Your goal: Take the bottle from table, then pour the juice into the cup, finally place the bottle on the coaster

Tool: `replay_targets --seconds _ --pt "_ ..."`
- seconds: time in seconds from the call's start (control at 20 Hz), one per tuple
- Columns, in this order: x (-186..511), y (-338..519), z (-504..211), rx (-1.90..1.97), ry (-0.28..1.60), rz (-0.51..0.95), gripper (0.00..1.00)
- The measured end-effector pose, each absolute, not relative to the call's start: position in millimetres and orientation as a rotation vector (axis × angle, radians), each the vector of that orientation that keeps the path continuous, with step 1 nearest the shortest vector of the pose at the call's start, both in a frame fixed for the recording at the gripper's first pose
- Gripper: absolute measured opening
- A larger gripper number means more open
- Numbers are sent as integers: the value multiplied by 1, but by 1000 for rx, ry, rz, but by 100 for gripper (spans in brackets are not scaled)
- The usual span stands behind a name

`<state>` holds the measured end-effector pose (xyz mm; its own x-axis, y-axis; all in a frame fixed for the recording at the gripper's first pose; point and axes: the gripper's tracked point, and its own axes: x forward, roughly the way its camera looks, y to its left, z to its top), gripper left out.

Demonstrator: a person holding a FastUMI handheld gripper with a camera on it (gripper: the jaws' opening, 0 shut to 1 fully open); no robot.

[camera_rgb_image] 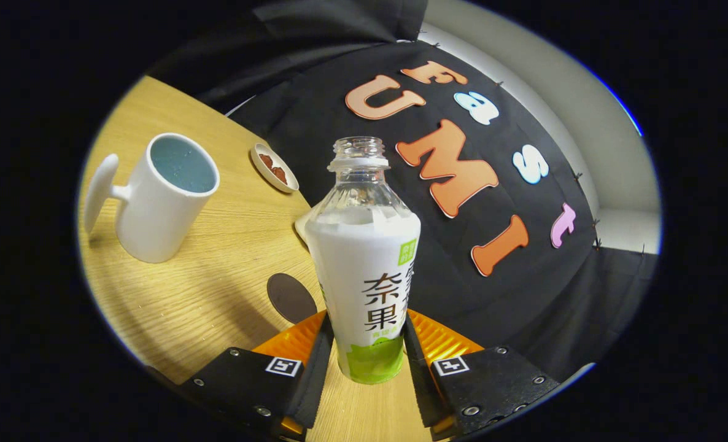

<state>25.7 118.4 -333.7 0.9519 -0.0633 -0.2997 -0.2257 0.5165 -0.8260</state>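
1. Pale wood-grain is covering the tabletop [216, 294], which is running up to a black cloth wall hanging behind it, with a light-coloured wall showing past the cloth's edge.
2. Seen from the gripper view, the hand-held gripper [369, 353] is reaching forward low over the tabletop, and the whole scene is appearing tilted, so the gripper is being held at a roll.
3. Its two fingers are standing only as far apart as the bottle's width, one on each side of the bottle [367, 270], and both are pressing against its lower body, so the bottle is sitting clamped between them.
4. The bottle is clear plastic, uncapped, with its threaded neck open at the top; whether its base is resting on the tabletop I cannot tell.
5. A white label with a green band at the foot is wrapping the bottle and is carrying large dark printed characters.
6. A white cup [161, 202] with a flat handle is standing well off to the left beyond the fingers, apart from the bottle.
7. A dark round coaster [290, 298] is lying flat just left of the bottle, near the left finger.
8. A small dish [274, 167] holding something reddish-brown is sitting farther back, between the cup and the bottle's neck.
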Motion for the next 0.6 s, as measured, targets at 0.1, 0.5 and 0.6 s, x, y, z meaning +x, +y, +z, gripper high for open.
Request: replay_targets --seconds 0.1,0.5,0.6 --pt "28 126 -333 -1084 291 114 63" --pt "36 141 -335 -1288 215 157 63" --pt "37 143 -334 -1337 194 166 63"
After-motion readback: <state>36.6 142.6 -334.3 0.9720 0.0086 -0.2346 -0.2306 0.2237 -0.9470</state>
